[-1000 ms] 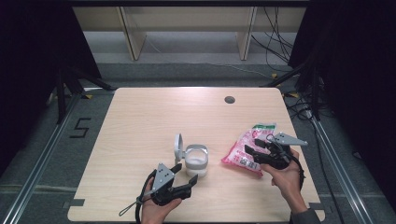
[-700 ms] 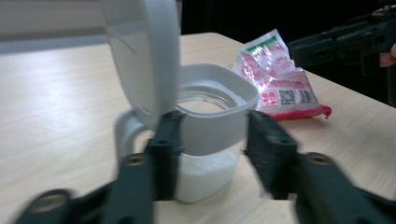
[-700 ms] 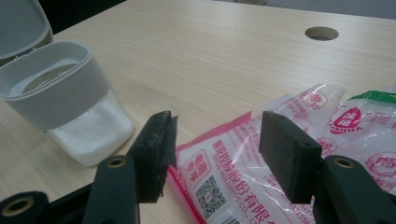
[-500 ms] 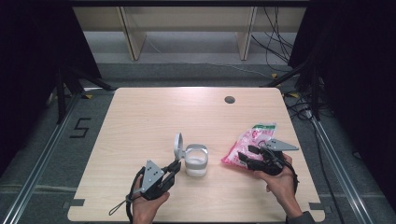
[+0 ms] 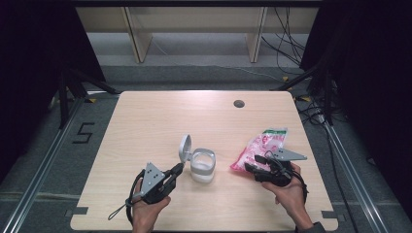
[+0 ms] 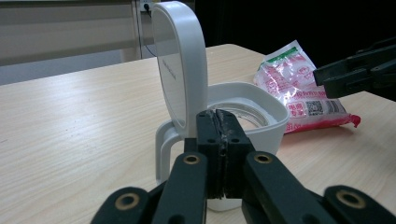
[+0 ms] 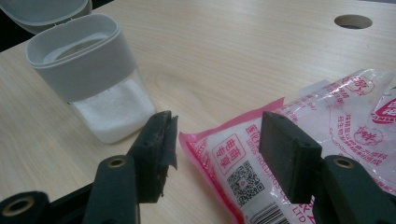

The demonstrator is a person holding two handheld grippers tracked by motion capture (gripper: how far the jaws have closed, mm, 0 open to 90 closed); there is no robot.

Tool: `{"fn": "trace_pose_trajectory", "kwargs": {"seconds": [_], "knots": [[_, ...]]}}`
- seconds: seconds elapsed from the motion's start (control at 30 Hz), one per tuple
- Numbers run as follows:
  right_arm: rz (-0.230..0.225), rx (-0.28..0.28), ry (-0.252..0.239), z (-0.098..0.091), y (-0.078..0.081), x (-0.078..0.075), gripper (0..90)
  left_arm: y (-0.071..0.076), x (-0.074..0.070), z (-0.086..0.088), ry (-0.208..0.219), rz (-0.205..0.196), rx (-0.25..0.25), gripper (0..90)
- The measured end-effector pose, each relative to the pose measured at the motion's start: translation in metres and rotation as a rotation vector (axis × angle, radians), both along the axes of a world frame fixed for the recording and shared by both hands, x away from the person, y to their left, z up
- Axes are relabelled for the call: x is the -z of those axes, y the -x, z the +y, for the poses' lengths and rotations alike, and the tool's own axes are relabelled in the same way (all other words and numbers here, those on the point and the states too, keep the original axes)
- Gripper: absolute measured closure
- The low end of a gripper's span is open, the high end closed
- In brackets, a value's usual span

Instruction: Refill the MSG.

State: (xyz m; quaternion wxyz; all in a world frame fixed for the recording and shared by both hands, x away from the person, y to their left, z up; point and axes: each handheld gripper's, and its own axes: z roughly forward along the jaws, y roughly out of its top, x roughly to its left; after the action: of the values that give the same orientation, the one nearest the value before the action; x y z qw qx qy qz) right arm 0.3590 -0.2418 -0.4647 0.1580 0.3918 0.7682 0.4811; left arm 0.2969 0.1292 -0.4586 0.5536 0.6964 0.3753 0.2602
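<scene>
A white container (image 5: 202, 166) with white powder in it stands near the table's front, its hinged lid (image 5: 185, 148) upright and open. My left gripper (image 5: 179, 168) sits just left of it, and its jaws have just been closing. In the left gripper view they (image 6: 218, 126) are shut with nothing between them, pointing at the container's handle (image 6: 164, 140). A pink and white bag (image 5: 265, 145) lies to the right. My right gripper (image 7: 217, 140) is open, with the bag's near corner (image 7: 219, 154) lying between the jaws and the pads apart from it.
The light wooden table (image 5: 160, 116) has a round cable hole (image 5: 238, 103) at the back right. Cables run over the floor behind and to the right of it. A shelf stands against the far wall.
My left gripper went from open beside the container to shut, and drew back a little to the left. The right gripper, the bag and the container have kept their places.
</scene>
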Motion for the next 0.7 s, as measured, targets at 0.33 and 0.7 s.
{"fn": "trace_pose_trajectory", "kwargs": {"seconds": [0.33,0.7], "knots": [[0.025,0.014,-0.019,0.0,0.003,0.001,45.5,-0.011,0.0,0.019,-0.023,0.016,-0.059,89.3],[0.009,-0.001,0.006,-0.003,0.004,0.002,45.1,-0.034,-0.007,0.018,-0.039,0.022,-0.079,89.4]]}}
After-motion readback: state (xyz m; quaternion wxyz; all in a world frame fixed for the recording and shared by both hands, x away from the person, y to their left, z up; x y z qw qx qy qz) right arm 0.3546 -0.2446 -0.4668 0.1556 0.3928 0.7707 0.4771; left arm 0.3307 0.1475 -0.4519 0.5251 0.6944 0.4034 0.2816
